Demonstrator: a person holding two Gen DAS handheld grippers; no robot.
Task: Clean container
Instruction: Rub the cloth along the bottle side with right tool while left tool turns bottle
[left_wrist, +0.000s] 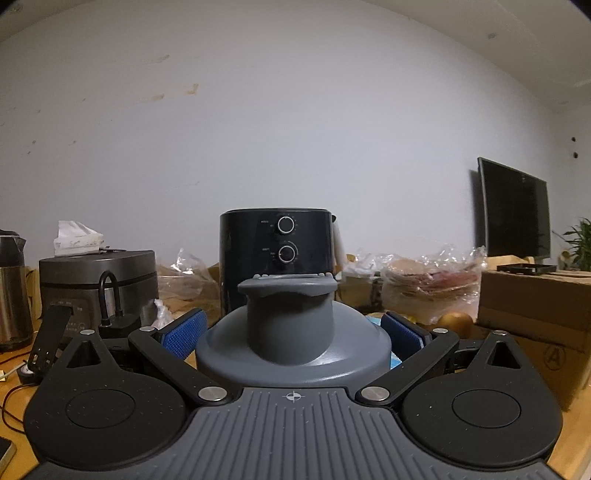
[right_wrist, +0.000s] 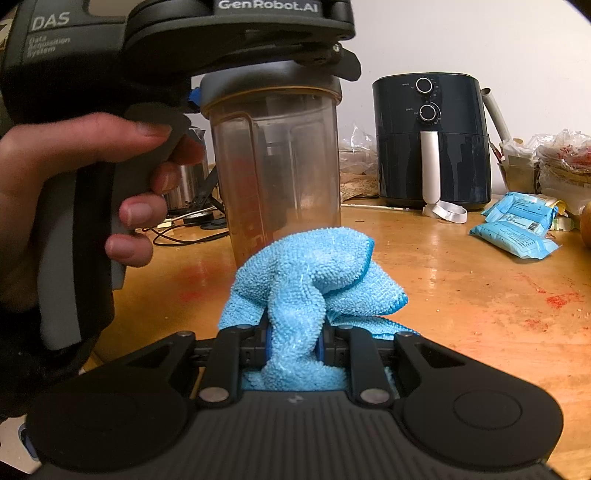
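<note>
Standing at a cluttered wooden table (right_wrist: 461, 295), a person worked with a handheld gripper in each hand. Furthest left, a bare hand (right_wrist: 66, 184) wrapped the grip of the left gripper (left_wrist: 293, 334), whose blue pads (left_wrist: 184, 332) sat on either side of the grey lid (left_wrist: 291, 328) of a tall, cloudy plastic container (right_wrist: 277, 166); the pads lay right at the lid's edge, though whether they pressed it could not be told. The container stood upright on the table, apparently steadied from the top so its wall could be wiped. Just in front of it, at the centre, the right gripper (right_wrist: 295, 345) was clamped tight on a bunched blue microfibre cloth (right_wrist: 314, 280), whose fluffy upper fold reached the container's lower wall, seemingly poised to rub it. Further right, a dark air fryer (right_wrist: 430, 144) stood against the wall, then blue packets (right_wrist: 517, 225) lay near the edge, with reddish stains (right_wrist: 557, 301) on the wood nearby.
</note>
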